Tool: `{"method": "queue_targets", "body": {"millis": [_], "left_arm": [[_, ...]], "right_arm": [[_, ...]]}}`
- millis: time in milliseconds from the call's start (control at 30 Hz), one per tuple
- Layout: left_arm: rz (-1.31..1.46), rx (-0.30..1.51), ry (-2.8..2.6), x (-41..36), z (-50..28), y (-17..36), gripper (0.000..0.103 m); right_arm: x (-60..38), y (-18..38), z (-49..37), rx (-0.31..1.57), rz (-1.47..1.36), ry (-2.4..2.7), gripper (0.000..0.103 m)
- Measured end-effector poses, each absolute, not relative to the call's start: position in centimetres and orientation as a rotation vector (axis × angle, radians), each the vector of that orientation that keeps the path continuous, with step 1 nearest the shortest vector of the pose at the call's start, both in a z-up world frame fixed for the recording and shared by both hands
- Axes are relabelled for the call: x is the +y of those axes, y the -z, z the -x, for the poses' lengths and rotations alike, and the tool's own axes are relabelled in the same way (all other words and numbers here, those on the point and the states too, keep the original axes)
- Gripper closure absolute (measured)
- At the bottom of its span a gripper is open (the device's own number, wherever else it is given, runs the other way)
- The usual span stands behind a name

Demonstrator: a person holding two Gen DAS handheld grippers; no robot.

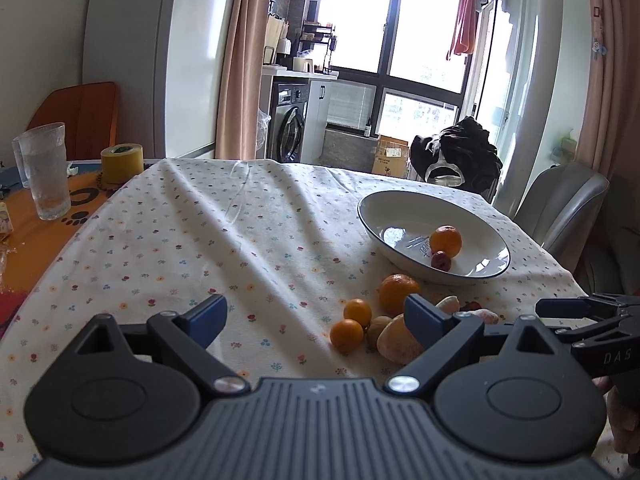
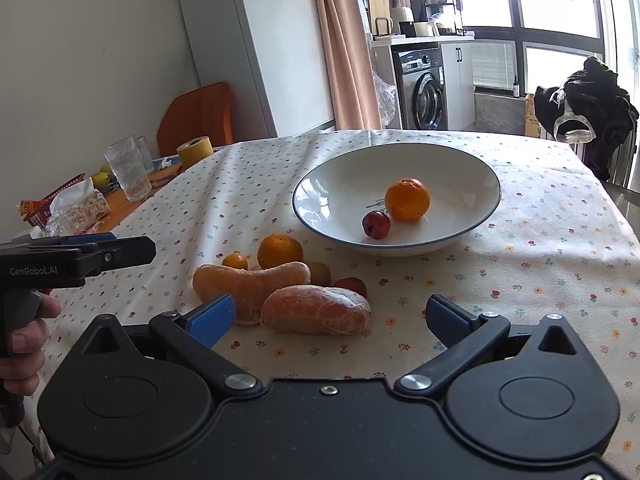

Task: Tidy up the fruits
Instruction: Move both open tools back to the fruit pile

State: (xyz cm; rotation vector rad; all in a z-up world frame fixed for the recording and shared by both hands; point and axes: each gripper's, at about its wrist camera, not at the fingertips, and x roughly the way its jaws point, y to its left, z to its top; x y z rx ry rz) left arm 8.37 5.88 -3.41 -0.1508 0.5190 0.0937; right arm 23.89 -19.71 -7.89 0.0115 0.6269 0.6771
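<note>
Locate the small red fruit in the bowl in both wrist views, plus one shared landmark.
Left wrist: small red fruit sits right of centre, in the white bowl, just below the orange.
Right wrist: small red fruit sits centre, upper half, in the bowl, lower left of the orange.
Shared landmark: the washing machine behind the table.

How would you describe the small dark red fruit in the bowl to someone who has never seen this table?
Find the white bowl with the thin dark rim on the flowered tablecloth. Only two fruits lie inside it, touching: an orange and the small dark red fruit on its near side. It is much smaller than the orange and the only red thing in the bowl.
</note>
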Motion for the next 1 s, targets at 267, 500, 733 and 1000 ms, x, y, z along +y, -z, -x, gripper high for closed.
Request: {"method": "queue_targets", "body": {"millis": [267,500,733,1000], "left_arm": [[0.188,0.542,-0.117,7.3,-8.0,4.4,0.009],[0.203,0.56,-0.122,8.0,-8.3,5.4,0.009],[0.192,0.566,-0.113,7.8,-8.9,5.8,0.009],[0.189,0.574,-0.11,7.7,-9.2,6.1,0.009]], "right_arm": [[-17.2,8.6,-23.2,0.633,0.022,-0.669,0.0],[-16.7,8.9,-23.9,0.623,0.004,-0.629,0.0],[-16.3,9.3,-24.4,0.617,-0.019,-0.605,0.003],[-15.8,10.6,-24.9,0.645,-0.016,-0.602,0.019]]}}
